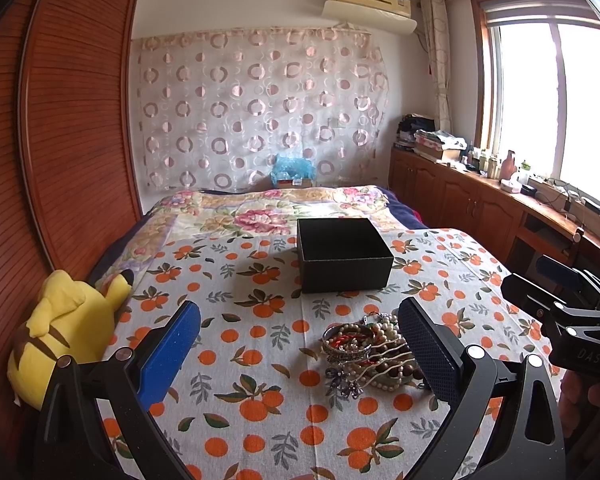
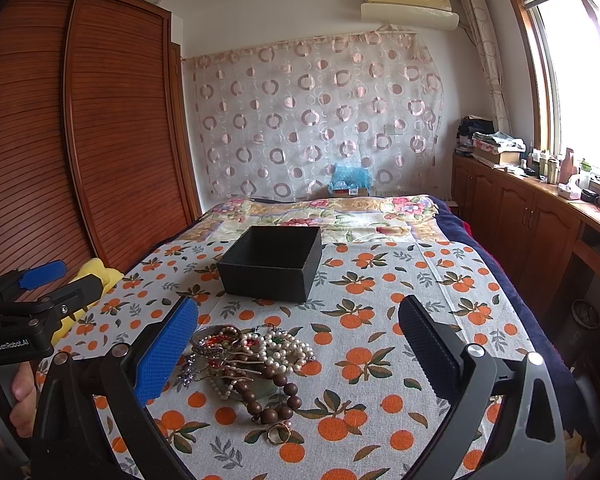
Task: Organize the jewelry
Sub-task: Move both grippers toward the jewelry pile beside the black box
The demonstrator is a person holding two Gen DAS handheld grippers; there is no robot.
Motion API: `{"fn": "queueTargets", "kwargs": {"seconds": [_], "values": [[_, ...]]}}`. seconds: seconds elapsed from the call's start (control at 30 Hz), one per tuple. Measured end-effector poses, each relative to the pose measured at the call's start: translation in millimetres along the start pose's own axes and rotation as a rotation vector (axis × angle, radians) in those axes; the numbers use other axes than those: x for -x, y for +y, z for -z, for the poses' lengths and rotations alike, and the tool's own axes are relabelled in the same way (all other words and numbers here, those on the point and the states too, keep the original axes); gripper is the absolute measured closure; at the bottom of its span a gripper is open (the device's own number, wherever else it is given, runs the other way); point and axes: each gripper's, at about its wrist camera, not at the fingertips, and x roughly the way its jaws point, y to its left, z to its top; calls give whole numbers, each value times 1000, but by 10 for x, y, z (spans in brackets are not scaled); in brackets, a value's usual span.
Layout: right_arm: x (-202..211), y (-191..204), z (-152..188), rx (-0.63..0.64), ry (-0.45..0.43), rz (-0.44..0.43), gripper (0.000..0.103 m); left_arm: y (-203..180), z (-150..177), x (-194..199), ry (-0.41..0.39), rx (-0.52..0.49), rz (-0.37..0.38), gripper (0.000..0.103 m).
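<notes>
Left wrist view: left tongs (image 1: 300, 344) are hovering over the orange-print cloth (image 1: 260, 420) on the bed (image 1: 228, 212), jaws spread wide, pinching nothing. Jewelry pile (image 1: 366, 350) is sitting on the cloth between the jaws, crowding the dark right pad; the blue left pad is well apart from it. Silver bangles (image 1: 346, 344) are lying at the left of the pile, pearl strands (image 1: 388, 330) behind, purple flower piece (image 1: 344, 384) at the near edge. Black box (image 1: 344, 256) is sitting open and upright on the cloth beyond the pile, apart from it. Inside is too dark to read. Right tongs (image 1: 540, 276) are showing at the right edge of this view; a hand (image 1: 588, 404) is gripping the handle below.

Right wrist view: right tongs (image 2: 298, 344) are also spread wide and pinching nothing. Pile is lying near the blue left pad, well apart from the dark right one. Brown wooden bead bracelet (image 2: 274, 400) is trailing off the near side of the pile, and a gold ring (image 2: 279, 434) is lying just beside its near end. Left tongs are visible at the left edge with fingers (image 2: 20, 388) wrapping the handle.

Yellow plush toy (image 1: 66, 332) is lying at the left edge of the bed against the wooden wardrobe (image 1: 72, 120).
</notes>
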Motion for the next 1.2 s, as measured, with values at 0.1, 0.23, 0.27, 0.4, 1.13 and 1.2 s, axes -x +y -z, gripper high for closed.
{"fn": "queueTargets", "kwargs": {"seconds": [0.1,0.23,0.27,0.4,1.13,1.2], "values": [[3,2,-1,1,0,0,2,-2,0,-1,0,-1,0,7],[8,6,1,0,0,-2,2,1,0,0,0,1,1,7],[10,8,2,0,0,-2,2,-2,0,-2,1,1,0,7],[17,13,3,0,-1,-2,2,-73,-69,45,3,1,1,7],[-136,-11,170,11,45,-25,2,33,194,-313,97,7,15,7],[-164,-18,209,18,56,-30,2,64,218,-358,110,5,29,7]]}}
